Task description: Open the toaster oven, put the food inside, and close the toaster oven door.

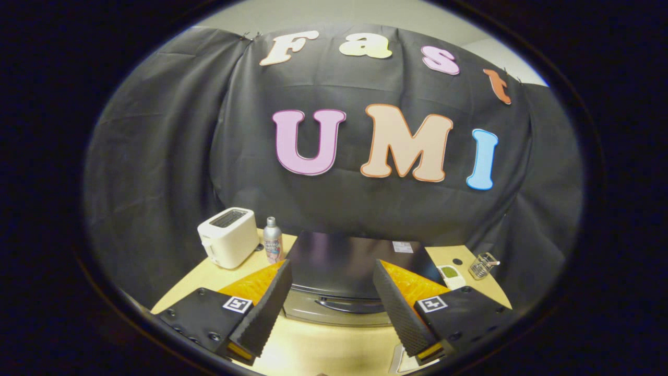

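While the toaster oven (pixel 344 271) sits closed just ahead, the gripper (pixel 334 308) hangs wide open, holding nothing.

A white toaster (pixel 228 236) stands beside a metal bottle (pixel 272 239).

1. The bench (pixel 323 344) is pale wood, set against the black cloth wall.
2. The toaster oven (pixel 339 277) sits mid-bench, dark top, door shut.
3. To one side stand a white toaster (pixel 228 237) and, just beside it, a small silver bottle (pixel 272 240).
4. Opposite lie a small white dish (pixel 450 275) and a wire rack (pixel 482 265).
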